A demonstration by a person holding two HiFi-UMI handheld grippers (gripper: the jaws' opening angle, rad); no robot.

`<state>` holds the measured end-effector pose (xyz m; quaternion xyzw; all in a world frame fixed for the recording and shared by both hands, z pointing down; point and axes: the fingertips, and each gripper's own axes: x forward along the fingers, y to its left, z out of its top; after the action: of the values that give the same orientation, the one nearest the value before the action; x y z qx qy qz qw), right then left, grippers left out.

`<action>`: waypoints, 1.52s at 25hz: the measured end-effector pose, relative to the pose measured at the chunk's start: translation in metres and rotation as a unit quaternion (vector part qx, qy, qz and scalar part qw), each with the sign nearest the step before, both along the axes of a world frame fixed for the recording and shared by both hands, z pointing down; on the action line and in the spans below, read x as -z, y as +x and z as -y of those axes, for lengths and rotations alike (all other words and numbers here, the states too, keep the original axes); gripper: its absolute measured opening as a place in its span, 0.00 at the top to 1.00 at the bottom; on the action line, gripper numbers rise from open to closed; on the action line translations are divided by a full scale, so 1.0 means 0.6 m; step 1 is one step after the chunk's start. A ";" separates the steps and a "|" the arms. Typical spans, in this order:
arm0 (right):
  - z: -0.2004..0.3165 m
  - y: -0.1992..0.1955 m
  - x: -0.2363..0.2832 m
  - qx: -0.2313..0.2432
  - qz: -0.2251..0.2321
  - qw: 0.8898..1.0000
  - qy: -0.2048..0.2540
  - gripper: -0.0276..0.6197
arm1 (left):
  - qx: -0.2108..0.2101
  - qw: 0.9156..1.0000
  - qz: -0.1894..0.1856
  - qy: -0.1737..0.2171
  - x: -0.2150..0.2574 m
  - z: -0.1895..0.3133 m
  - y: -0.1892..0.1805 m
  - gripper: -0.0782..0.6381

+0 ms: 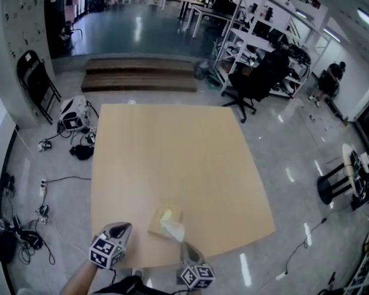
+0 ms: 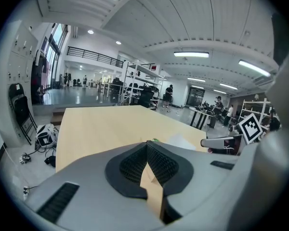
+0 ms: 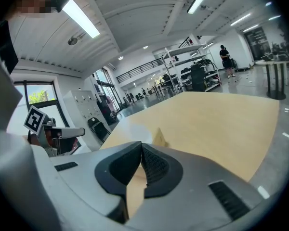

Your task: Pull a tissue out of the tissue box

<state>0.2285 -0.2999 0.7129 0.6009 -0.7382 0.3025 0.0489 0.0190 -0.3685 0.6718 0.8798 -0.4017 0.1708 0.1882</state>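
A: The tissue box (image 1: 164, 221) is noted by the table's (image 1: 172, 146) near edge; the left gripper (image 1: 119, 229) is to its left, the right gripper (image 1: 186, 247) just near-right; both jaw pairs are closed, nothing held.

B: The tissue (image 1: 174, 229) is judged light, soft, easily torn; the raised tuft is best pinched.

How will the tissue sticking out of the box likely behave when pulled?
The tissue looks thin and folded over where it sticks out, so it will probably flop and could tear. The tissue box is small, lies flat and unheld on the table, so it may slide or lift along.
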 end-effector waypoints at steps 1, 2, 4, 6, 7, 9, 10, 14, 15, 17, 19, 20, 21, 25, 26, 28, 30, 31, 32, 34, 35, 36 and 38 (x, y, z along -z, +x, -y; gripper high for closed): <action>0.002 0.003 0.001 -0.005 -0.001 1.000 0.000 0.94 | 0.000 1.000 0.000 -0.001 0.000 0.002 -0.001 0.88; 0.003 0.005 0.001 -0.009 -0.002 1.000 -0.001 0.94 | 0.001 1.000 0.000 -0.002 0.001 0.004 -0.002 0.88; 0.005 0.006 0.000 -0.010 0.001 1.000 -0.003 0.93 | 0.002 1.000 0.000 -0.005 0.000 0.005 -0.005 0.88; 0.007 0.002 -0.004 -0.005 0.009 1.000 -0.003 0.90 | 0.002 1.000 -0.001 -0.006 -0.003 0.005 -0.005 0.88; 0.009 0.000 -0.007 -0.003 0.014 1.000 -0.004 0.87 | 0.002 1.000 -0.002 -0.006 -0.005 0.005 -0.005 0.88; 0.013 -0.006 -0.013 0.001 0.027 1.000 -0.006 0.77 | 0.004 1.000 -0.001 -0.004 -0.010 0.007 -0.008 0.88; 0.016 -0.009 -0.016 0.001 0.035 0.999 -0.007 0.74 | 0.005 1.000 -0.002 -0.004 -0.010 0.008 -0.009 0.88; 0.022 -0.011 -0.036 -0.006 0.050 0.999 -0.020 0.62 | 0.007 1.000 -0.001 -0.009 -0.008 0.010 -0.012 0.88; 0.023 -0.011 -0.039 -0.007 0.052 0.998 -0.021 0.62 | 0.007 1.000 -0.001 -0.009 -0.007 0.011 -0.012 0.88; 0.025 -0.011 -0.042 -0.008 0.053 0.998 -0.022 0.62 | 0.006 1.000 -0.001 -0.009 -0.007 0.014 -0.011 0.88; 0.026 -0.010 -0.047 -0.008 0.053 0.998 -0.027 0.62 | 0.006 1.000 -0.002 -0.008 -0.009 0.016 -0.010 0.88; 0.026 -0.009 -0.049 -0.008 0.054 0.998 -0.030 0.62 | 0.006 1.000 -0.003 -0.007 -0.009 0.017 -0.009 0.88; 0.025 -0.009 -0.050 -0.008 0.054 0.998 -0.033 0.62 | 0.005 1.000 -0.002 -0.008 -0.010 0.017 -0.008 0.88; 0.023 -0.012 -0.053 0.005 0.056 0.997 -0.043 0.64 | 0.005 1.000 0.000 -0.008 -0.009 0.018 -0.008 0.88; 0.024 -0.014 -0.054 0.008 0.055 0.997 -0.044 0.66 | 0.006 1.000 0.000 -0.009 -0.010 0.019 -0.010 0.88; 0.027 -0.017 -0.055 0.011 0.051 0.998 -0.045 0.73 | 0.009 1.000 0.000 -0.010 -0.012 0.019 -0.014 0.88; 0.028 -0.018 -0.056 0.012 0.046 0.998 -0.046 0.78 | 0.012 1.000 0.001 -0.010 -0.012 0.020 -0.016 0.88; 0.028 -0.019 -0.057 0.013 0.044 0.998 -0.047 0.79 | 0.013 1.000 0.001 -0.009 -0.011 0.021 -0.016 0.88; 0.028 -0.020 -0.057 0.014 0.044 0.998 -0.047 0.81 | 0.013 1.000 0.001 -0.009 -0.010 0.021 -0.016 0.88; 0.029 -0.020 -0.057 0.016 0.043 0.998 -0.047 0.85 | 0.011 1.000 0.002 -0.008 -0.008 0.022 -0.014 0.88; 0.029 -0.019 -0.057 0.016 0.043 0.998 -0.048 0.86 | 0.010 1.000 0.003 -0.010 -0.008 0.021 -0.012 0.88; 0.029 -0.018 -0.056 0.015 0.042 0.998 -0.048 0.86 | 0.009 1.000 0.004 -0.011 -0.007 0.021 -0.010 0.88; 0.029 -0.013 -0.055 0.012 0.036 0.998 -0.049 0.91 | 0.009 1.000 0.003 -0.010 -0.006 0.022 -0.008 0.88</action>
<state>0.2207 -0.3174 0.7462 0.5778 -0.7309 0.3590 0.0548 0.0144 -0.3815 0.6752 0.8738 -0.4083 0.1758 0.1971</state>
